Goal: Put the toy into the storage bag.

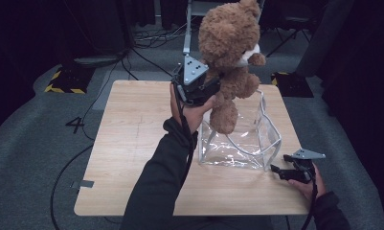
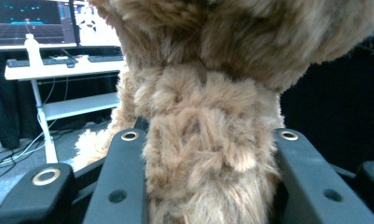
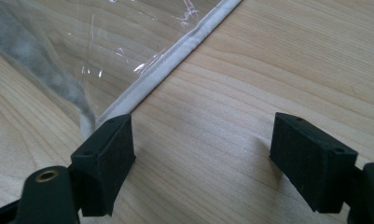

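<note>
The left tool (image 1: 213, 93) clamps the teddy bear (image 1: 230, 52), hiding its back; the right tool (image 3: 201, 149), at 5 o'clock of the clear bag (image 1: 256, 139), gapes empty.

A white numeral "4" (image 1: 76, 124) marks the grey floor (image 1: 31, 143), well off to the left of the left hand-held gripper (image 1: 213, 91) and beyond the counter's (image 1: 132, 143) left edge. Farther back on the same side lies a pad with yellow-and-black hazard stripes (image 1: 65, 89). In the left gripper view, two monitors (image 2: 31, 21) glow behind the hand-held gripper, their on-screen writing too small to read.
</note>
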Motion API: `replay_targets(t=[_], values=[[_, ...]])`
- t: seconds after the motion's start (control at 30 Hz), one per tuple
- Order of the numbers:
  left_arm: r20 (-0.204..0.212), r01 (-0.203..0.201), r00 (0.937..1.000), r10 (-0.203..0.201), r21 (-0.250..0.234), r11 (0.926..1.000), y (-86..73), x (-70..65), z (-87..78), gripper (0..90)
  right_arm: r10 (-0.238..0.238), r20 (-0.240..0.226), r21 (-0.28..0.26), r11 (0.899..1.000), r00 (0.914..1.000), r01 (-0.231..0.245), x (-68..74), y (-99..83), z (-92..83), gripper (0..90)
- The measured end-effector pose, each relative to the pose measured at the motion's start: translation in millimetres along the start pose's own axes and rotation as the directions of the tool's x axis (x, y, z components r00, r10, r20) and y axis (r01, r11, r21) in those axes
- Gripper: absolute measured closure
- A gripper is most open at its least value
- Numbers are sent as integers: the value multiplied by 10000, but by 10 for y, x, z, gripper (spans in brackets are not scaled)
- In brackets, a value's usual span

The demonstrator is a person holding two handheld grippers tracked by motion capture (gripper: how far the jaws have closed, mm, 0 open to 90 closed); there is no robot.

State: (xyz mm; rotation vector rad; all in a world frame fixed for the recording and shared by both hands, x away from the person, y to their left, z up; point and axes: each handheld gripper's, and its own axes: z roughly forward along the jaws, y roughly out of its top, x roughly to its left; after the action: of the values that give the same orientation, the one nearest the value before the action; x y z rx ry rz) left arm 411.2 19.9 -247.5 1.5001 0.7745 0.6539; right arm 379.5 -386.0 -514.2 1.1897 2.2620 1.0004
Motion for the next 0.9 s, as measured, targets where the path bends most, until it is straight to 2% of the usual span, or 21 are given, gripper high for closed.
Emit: replay_targets(t=[0.13, 0.5, 0.67, 0.9], values=[[-37, -125, 9999, 126, 119, 9999, -30, -121, 119, 640, -22, -26, 2, 10000, 10000, 22, 1, -2, -2, 217], [22, -437, 9990, 436, 543, 9976, -127, -313, 399, 638, -32, -42, 1, 10000, 10000, 32, 3, -3, -4, 216], [-131, -380, 9992, 388, 597, 9975, -176, -309, 427, 637, -29, -43, -12, 10000, 10000, 29, 5, -4, -4, 217], [-592, -672, 9956, 732, 971, 9930, -228, -255, 394, 637, -21, -60, -4, 10000, 10000, 21, 6, -5, -5, 217]])
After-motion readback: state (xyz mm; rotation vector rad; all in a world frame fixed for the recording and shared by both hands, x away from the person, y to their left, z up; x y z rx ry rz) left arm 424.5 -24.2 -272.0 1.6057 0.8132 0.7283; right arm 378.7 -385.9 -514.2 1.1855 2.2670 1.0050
